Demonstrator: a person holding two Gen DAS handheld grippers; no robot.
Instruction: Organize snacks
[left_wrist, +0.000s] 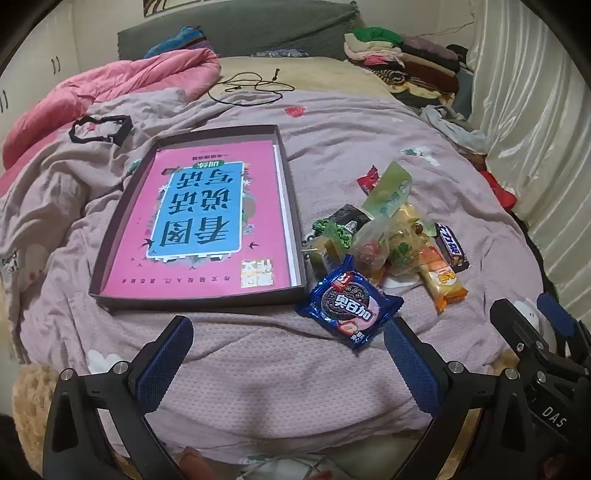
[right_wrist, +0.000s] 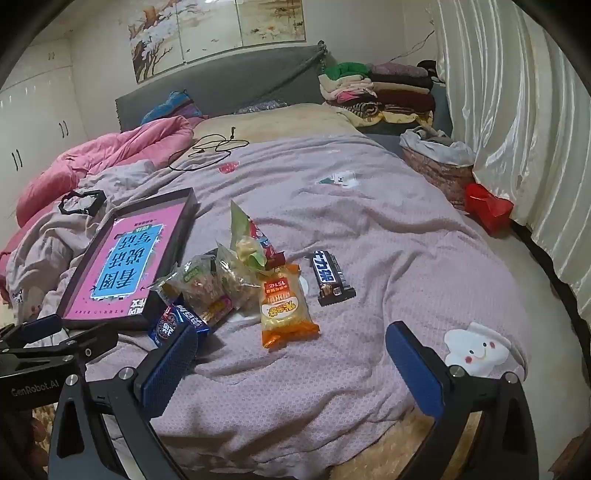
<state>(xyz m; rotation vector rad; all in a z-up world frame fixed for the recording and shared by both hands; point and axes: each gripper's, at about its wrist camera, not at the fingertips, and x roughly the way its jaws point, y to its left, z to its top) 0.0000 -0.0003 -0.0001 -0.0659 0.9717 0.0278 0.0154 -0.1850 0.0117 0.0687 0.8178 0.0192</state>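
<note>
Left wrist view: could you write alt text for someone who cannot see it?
A pile of wrapped snacks lies on a lilac bedspread, beside a shallow dark tray holding a pink book. A blue Oreo packet lies nearest the open left gripper, which holds nothing.

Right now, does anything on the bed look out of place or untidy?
Yes. The wrapped snacks lie in a loose heap on the lilac bedspread, right of the shallow dark tray, not in it. The tray holds only a pink book. Both tongs are open and hold nothing.
</note>
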